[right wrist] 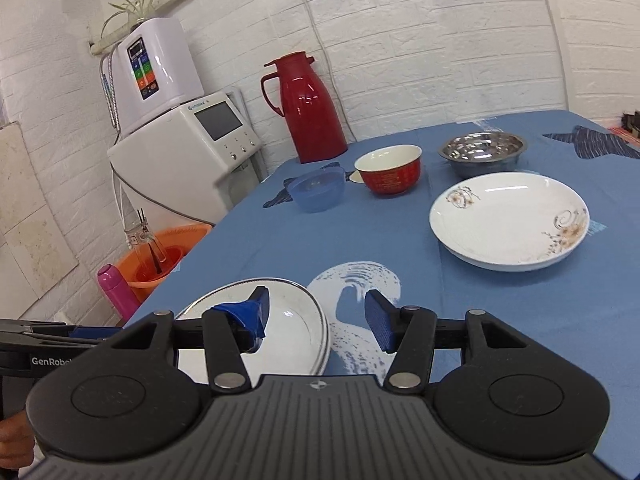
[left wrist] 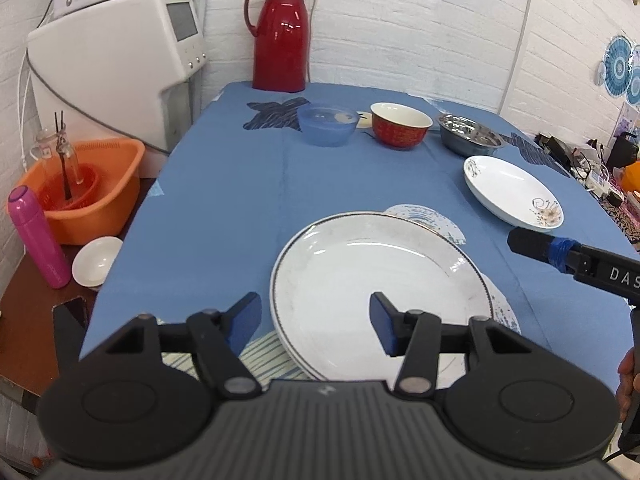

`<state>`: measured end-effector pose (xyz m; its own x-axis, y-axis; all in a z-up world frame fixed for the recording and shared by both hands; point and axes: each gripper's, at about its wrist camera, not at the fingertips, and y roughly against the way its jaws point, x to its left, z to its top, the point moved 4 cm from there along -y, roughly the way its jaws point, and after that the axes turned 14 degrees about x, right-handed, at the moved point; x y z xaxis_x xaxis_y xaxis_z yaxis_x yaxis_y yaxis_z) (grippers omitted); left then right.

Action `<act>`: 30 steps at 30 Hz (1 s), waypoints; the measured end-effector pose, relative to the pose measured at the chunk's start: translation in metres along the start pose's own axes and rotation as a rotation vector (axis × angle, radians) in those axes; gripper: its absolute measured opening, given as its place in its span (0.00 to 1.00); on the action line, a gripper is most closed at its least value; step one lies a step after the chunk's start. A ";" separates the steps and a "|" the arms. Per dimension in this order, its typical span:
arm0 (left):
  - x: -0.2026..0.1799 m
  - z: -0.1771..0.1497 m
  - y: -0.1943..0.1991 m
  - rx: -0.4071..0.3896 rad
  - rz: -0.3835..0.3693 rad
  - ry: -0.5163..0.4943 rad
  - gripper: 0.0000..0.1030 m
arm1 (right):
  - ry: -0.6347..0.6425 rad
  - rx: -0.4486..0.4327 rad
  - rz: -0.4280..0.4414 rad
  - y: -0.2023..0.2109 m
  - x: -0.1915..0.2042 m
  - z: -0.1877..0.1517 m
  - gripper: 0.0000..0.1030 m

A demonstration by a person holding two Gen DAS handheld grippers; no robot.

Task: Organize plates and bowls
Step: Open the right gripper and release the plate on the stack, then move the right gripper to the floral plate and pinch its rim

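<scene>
While tongs [left wrist: 314, 322] gape | rimmed plate [left wrist: 380, 280] white (scuffed, dark-edged)

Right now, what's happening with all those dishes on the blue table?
A person is tidying plates and bowls with two hand-held grippers. The left gripper hangs open over the big white plate, and the right gripper is open beside it, holding nothing. The flowered plate, blue bowl, red bowl and metal bowl sit apart on the table, not stacked.
</scene>
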<state>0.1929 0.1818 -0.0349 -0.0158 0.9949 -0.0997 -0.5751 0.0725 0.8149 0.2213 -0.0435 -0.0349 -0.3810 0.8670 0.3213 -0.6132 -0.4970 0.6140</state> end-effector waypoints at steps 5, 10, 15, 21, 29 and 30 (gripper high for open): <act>-0.027 0.008 -0.008 0.019 -0.028 -0.048 0.51 | -0.058 0.044 -0.046 0.009 -0.035 -0.012 0.37; -0.061 0.029 -0.019 0.042 -0.074 -0.084 0.56 | -0.123 0.051 -0.120 0.028 -0.081 -0.016 0.38; -0.100 0.064 -0.047 0.136 -0.145 -0.086 0.59 | -0.213 0.039 -0.177 0.041 -0.132 -0.007 0.39; -0.137 0.115 -0.101 0.244 -0.194 -0.025 0.59 | -0.235 -0.021 -0.214 0.025 -0.192 0.055 0.41; -0.181 0.174 -0.169 0.317 -0.120 -0.068 0.60 | -0.178 0.205 -0.227 -0.047 -0.226 0.092 0.42; -0.184 0.177 -0.174 0.322 -0.105 -0.081 0.60 | -0.172 0.226 -0.235 -0.053 -0.226 0.092 0.42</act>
<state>0.4408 -0.0019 -0.0576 0.1023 0.9822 -0.1577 -0.2819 0.1807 0.9423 0.4037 -0.2103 -0.0735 -0.1145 0.9595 0.2575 -0.4943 -0.2798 0.8230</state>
